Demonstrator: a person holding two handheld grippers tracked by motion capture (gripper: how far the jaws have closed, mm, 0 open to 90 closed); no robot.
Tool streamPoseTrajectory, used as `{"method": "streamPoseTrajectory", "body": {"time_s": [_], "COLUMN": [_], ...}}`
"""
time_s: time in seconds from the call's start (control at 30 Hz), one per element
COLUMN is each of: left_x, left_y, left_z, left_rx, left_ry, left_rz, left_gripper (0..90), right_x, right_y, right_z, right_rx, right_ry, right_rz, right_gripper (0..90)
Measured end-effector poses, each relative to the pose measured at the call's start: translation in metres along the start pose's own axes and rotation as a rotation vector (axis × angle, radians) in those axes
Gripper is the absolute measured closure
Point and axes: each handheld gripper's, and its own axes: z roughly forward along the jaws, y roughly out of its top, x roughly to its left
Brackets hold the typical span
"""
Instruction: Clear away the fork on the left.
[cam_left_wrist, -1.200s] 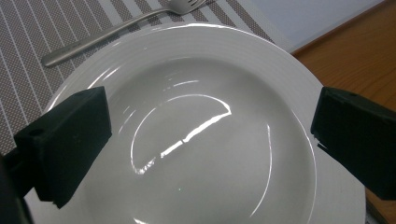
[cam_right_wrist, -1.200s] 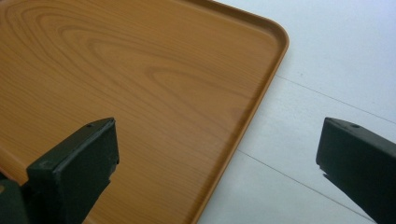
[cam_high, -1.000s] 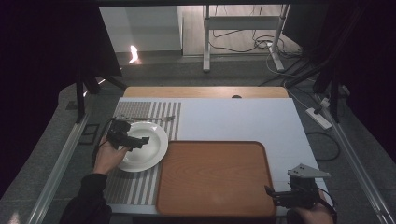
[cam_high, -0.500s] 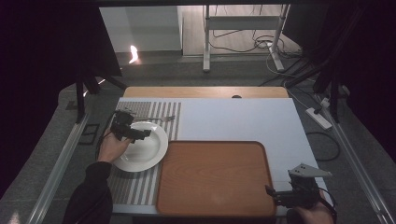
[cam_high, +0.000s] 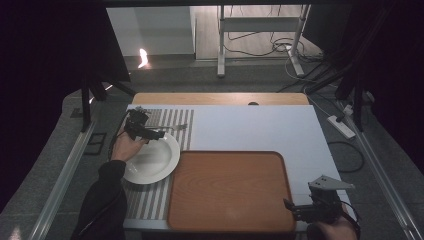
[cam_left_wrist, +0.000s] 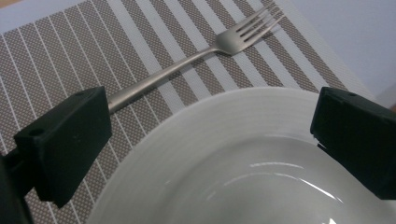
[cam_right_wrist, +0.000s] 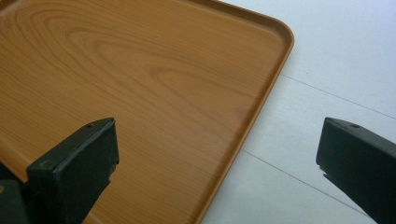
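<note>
A white plate (cam_high: 150, 160) lies on a striped placemat (cam_high: 150, 200) at the table's left. Beyond it rests a metal fork (cam_high: 175, 128), tines to the right. My left gripper (cam_high: 152, 134) hovers over the plate's far rim, open; in the left gripper view its jaws straddle the plate (cam_left_wrist: 243, 158), with the fork (cam_left_wrist: 187, 60) lying just ahead on the placemat (cam_left_wrist: 56, 60). A wooden tray (cam_high: 230, 190) sits at the front centre. My right gripper (cam_high: 292, 210) is open at the tray's near right corner, with the tray's edge (cam_right_wrist: 261, 107) between the jaws.
The white tabletop (cam_high: 260, 125) stretches behind and right of the tray. A wooden strip (cam_high: 220, 98) runs along the far edge. Metal rails flank the table, and a power strip (cam_high: 341, 126) with cables lies on the floor to the right.
My left gripper has moved away from me, from the plate's left side to over its far rim near the fork. The right gripper has stayed put.
</note>
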Motion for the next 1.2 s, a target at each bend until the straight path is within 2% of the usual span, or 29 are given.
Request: {"method": "streamPoseTrajectory", "body": {"time_s": [0.27,0.37,0.4,0.47,0.6,0.63,0.67,0.7,0.73,0.77,0.8,0.83,1.2], "left_x": [0.009,0.012,0.013,0.016,0.02,0.021,0.023,0.024,0.026,0.029,0.031,0.033,0.059], "left_y": [0.011,0.014,0.015,0.017,0.02,0.021,0.021,0.022,0.022,0.023,0.023,0.024,0.026], "left_z": [0.011,0.014,0.014,0.014,0.014,0.014,0.015,0.017,0.018,0.02,0.022,0.024,0.045], "left_rx": [0.017,0.03,0.034,0.034,0.041,0.046,0.053,0.06,0.069,0.081,0.09,0.099,0.164], "left_ry": [0.007,0.031,0.035,0.057,0.088,0.094,0.093,0.093,0.091,0.093,0.096,0.097,0.133], "left_rz": [-0.007,0.0,0.003,-0.003,-0.009,-0.008,-0.006,-0.003,0.001,0.002,0.002,-0.004,-0.033], "left_gripper": [0.9,5.1,11.1,14.4,36.3,50.0,50.0,57.0,67.0,83.3,83.3,89.0,89.3], "right_x": [0.0,0.0,0.0,0.0,0.001,0.0,0.0,0.0,0.0,0.0,0.0,0.0,0.0], "right_y": [0.0,0.0,0.0,0.0,0.0,0.0,0.0,0.0,0.0,0.0,0.0,0.0,0.0], "right_z": [0.0,0.0,0.0,0.0,0.001,0.001,0.001,0.001,0.001,0.001,0.001,0.001,0.001], "right_rx": [0.004,0.003,0.005,0.006,0.007,0.007,0.007,0.006,0.006,0.007,0.007,0.007,0.01], "right_ry": [0.003,0.006,0.007,0.007,0.007,0.006,0.006,0.006,0.006,0.007,0.007,0.007,0.013], "right_rz": [-0.003,-0.004,-0.006,-0.007,-0.007,-0.007,-0.007,-0.007,-0.007,-0.007,-0.007,-0.007,-0.009], "right_gripper": [0.0,0.0,0.0,0.0,0.0,0.0,0.0,0.0,0.0,0.0,0.0,0.0,0.0]}}
